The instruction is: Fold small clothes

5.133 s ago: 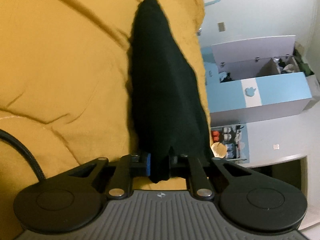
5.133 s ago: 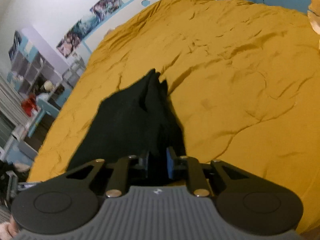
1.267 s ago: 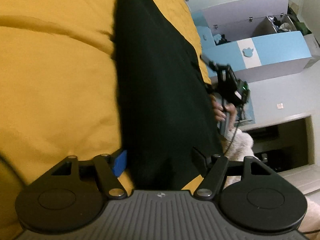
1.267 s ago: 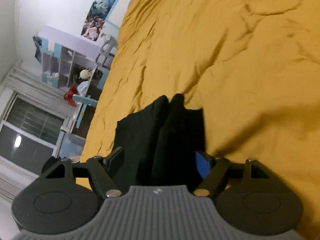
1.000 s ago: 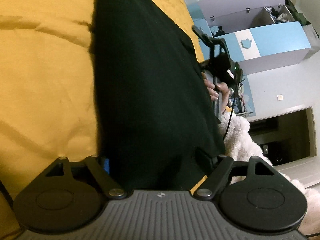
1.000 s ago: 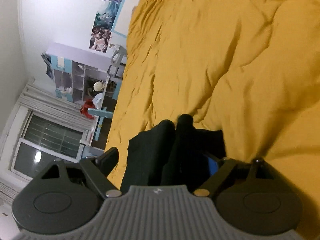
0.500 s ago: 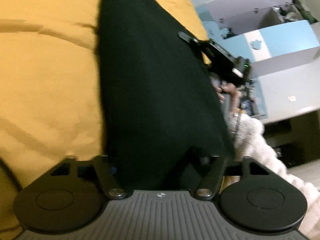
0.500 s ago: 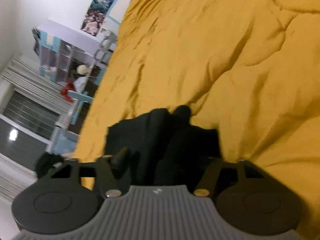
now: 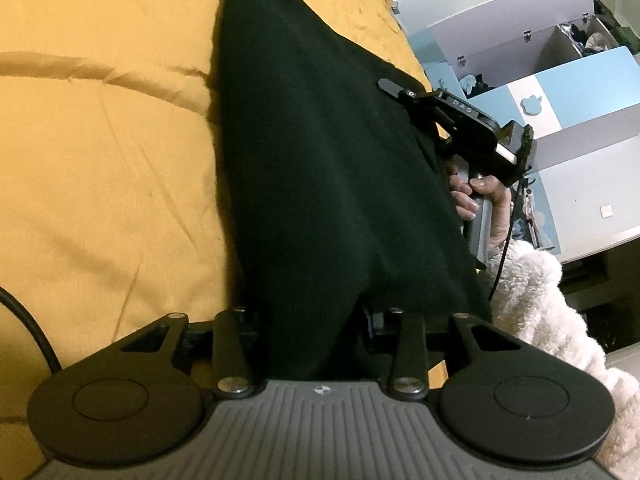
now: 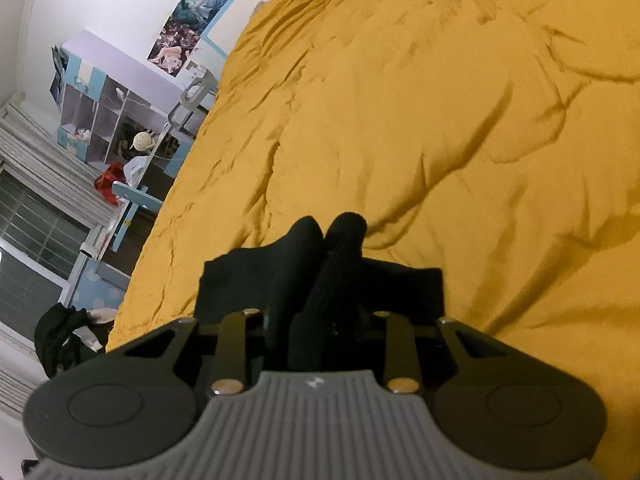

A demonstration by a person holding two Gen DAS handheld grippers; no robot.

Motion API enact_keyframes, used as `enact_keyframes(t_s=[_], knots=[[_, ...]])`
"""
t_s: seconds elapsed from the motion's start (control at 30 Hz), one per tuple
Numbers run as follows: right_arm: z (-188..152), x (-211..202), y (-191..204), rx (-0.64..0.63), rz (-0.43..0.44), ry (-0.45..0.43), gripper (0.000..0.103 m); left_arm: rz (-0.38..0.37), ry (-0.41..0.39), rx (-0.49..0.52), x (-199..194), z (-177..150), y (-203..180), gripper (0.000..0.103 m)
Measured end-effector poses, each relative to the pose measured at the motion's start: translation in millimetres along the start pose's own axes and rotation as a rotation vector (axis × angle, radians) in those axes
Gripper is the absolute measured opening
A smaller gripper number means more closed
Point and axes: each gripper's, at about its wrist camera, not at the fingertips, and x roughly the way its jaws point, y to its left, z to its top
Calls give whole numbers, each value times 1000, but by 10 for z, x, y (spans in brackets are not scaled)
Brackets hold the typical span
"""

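Note:
A black garment [image 9: 320, 160] lies lengthwise on the yellow bed cover [image 9: 100, 160]. Its near end is bunched between the fingers of my left gripper [image 9: 312, 320], whose jaws are closing and press the cloth from both sides. At the garment's right edge, a person's hand [image 9: 476, 196] holds my right gripper [image 9: 400, 92]. In the right wrist view, two rolled folds of the black garment [image 10: 340, 264] stand between the fingers of the right gripper [image 10: 314, 320]. Those jaws are closing too and pinch the cloth. The pads of both grippers are hidden by fabric.
The bed cover [image 10: 440, 120] stretches wide and rumpled beyond the garment. A blue and white cupboard [image 9: 560, 92] stands off the bed's edge, behind a fluffy white sleeve [image 9: 552, 300]. A shelf unit [image 10: 108, 108], a window [image 10: 32, 240] and a dark bundle [image 10: 60, 340] lie past the other side.
Both pairs of jaws have narrowed from wide open onto the black cloth. The right gripper has lifted a little and rolled. The garment's near end has gathered into a bunch.

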Motion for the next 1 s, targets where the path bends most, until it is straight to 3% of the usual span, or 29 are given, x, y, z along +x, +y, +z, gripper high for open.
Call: enact_keyframes(t_s=[0.27, 0.53, 0.67, 0.77, 0.87, 1.0], knots=[[57, -224, 454, -74, 23, -50, 23, -15, -42, 31, 74, 15, -134, 28], [180, -507, 1242, -181, 52, -92, 22, -78, -131, 76, -8, 77, -268, 20], [223, -447, 1730, -247, 73, -94, 22, -79, -208, 88, -126, 90, -217, 17], [244, -228, 2058, -281, 41, -51, 22, -39, -198, 70, -38, 51, -93, 17], [204, -47, 2046, -263, -11, -23, 22, -35, -137, 33, 95, -41, 93, 17], [154, 6, 1608, -182, -130, -34, 22, -41, -97, 21, 235, -140, 206, 17]])
